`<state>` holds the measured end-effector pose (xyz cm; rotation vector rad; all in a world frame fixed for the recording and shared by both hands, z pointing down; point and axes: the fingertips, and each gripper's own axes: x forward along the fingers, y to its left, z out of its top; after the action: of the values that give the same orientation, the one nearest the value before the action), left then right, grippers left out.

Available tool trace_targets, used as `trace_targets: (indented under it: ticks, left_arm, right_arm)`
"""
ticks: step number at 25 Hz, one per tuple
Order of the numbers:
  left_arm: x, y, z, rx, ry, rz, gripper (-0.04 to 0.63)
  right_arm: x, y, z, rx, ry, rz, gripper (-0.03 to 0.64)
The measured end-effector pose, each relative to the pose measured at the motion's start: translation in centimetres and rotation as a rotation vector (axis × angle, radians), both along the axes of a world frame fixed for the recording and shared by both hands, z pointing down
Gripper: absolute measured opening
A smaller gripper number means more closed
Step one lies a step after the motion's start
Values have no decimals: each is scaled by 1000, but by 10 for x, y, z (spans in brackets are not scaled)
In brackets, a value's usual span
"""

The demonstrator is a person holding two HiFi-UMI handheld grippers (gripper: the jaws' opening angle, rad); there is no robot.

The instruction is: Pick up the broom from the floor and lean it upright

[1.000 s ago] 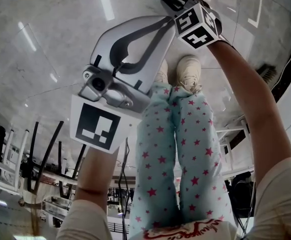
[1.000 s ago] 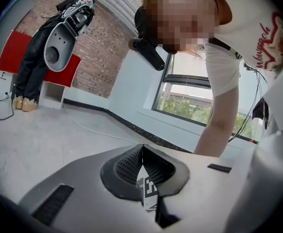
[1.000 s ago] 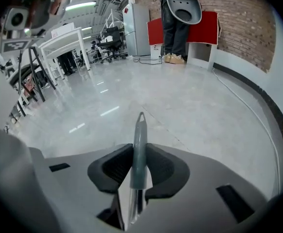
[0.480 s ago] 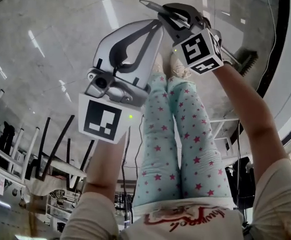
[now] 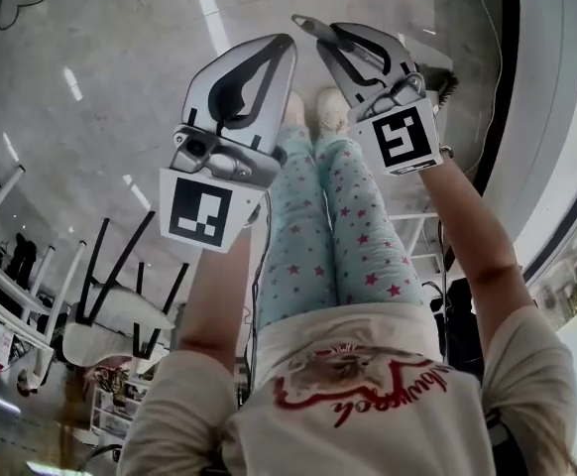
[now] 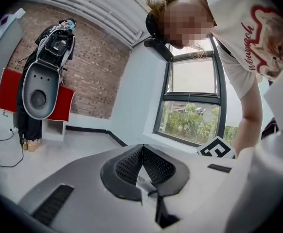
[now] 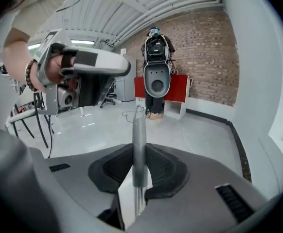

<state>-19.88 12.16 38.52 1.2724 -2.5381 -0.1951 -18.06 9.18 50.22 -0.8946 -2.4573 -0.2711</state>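
The broom's grey handle runs up between the pads of my right gripper, which is shut on it. In the head view the handle's end pokes past the right gripper, and the dark bristle head hangs behind its marker cube, off the floor. My left gripper is held up just left of it, apart from the broom. The left gripper has its pads touching at the tips with nothing between them.
The person's feet stand on the glossy grey floor below both grippers. Black-legged furniture is at the left, a white wall with a dark baseboard at the right. A red-and-white cabinet stands by the brick wall.
Both grippers have risen away from the floor. The broom has come up with the right gripper, and its bristle head has swung in from the right edge to behind the cube.
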Motion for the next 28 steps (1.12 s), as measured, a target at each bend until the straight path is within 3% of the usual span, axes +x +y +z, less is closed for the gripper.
trace_targets:
  ticks: [7, 14, 28]
  left_arm:
    - [13, -7, -33, -7, 26, 13, 21]
    - [18, -20, -81, -3, -12, 56, 21]
    - [34, -24, -162, 15, -79, 144, 21]
  right_arm:
    - [20, -12, -72, 3, -57, 31, 100]
    - [30, -32, -126, 11, -120, 95, 97]
    - [33, -52, -223, -58, -243, 324, 94]
